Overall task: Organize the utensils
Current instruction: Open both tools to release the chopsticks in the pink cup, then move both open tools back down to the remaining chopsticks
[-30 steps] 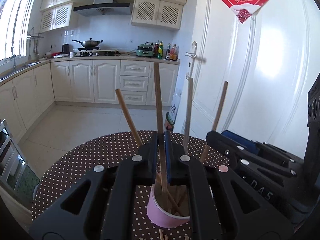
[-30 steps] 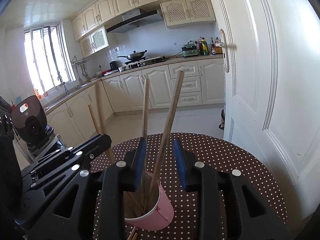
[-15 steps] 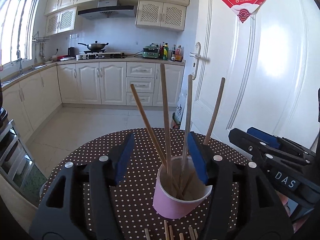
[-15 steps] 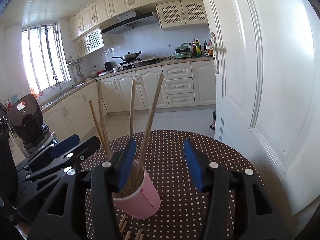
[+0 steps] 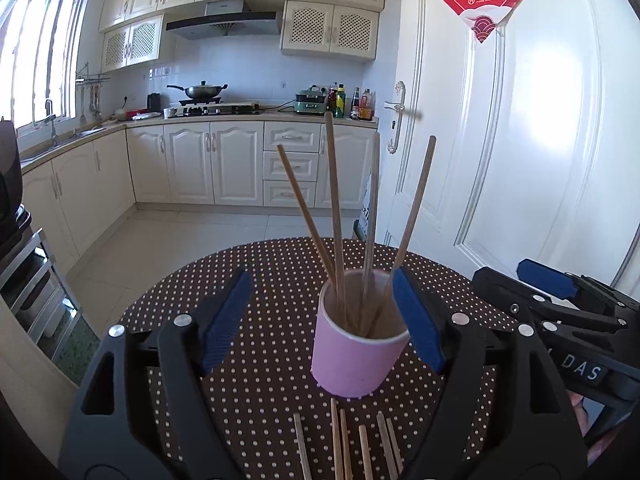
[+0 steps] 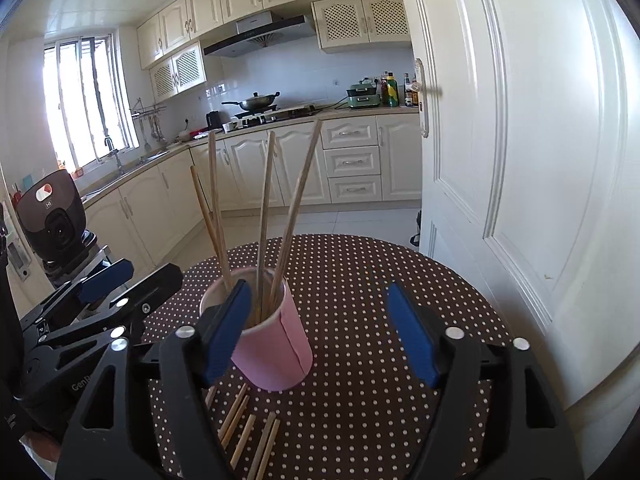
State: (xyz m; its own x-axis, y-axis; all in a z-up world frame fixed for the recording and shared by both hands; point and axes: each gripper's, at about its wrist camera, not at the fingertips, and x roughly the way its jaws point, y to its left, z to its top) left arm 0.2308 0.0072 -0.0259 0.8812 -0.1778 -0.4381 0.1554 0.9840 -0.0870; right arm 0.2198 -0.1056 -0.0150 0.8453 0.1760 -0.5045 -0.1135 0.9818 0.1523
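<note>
My left tongs [image 5: 326, 320] stand wide apart, having just been opening, and nothing is pressed between their blue pads [image 5: 224, 316]. The pink cup [image 5: 354, 344] sits upright on the dotted tabletop [image 5: 260, 272], ahead of the tongs and toward their right pad, though I see no contact there. Four chopsticks [image 5: 335, 216] stand in the cup, fanning outward: one leans left, two rise near upright, one tilts to the right.

My right tongs [image 6: 320, 332] are spread wide as well, their jaws having just been opening, and they grip nothing. In this view the cup [image 6: 276, 348] lies toward the left pad [image 6: 226, 330], which partly covers its rim; I cannot tell whether they touch. The same four sticks [image 6: 266, 216] rise from it.

More loose chopsticks [image 5: 340, 440] lie flat on the cloth just in front of the cup, roughly side by side, their ends pointing toward it. The right wrist view shows them [image 6: 256, 428] as well, low and left of centre, near the cup's base.

Each camera catches the other tool at its edge: the right one [image 5: 560, 304] to the right in the left view, the left one [image 6: 100, 296] to the left in the right view. Behind the tabletop are cream kitchen cabinets [image 5: 200, 164] and a white door [image 5: 520, 140].
</note>
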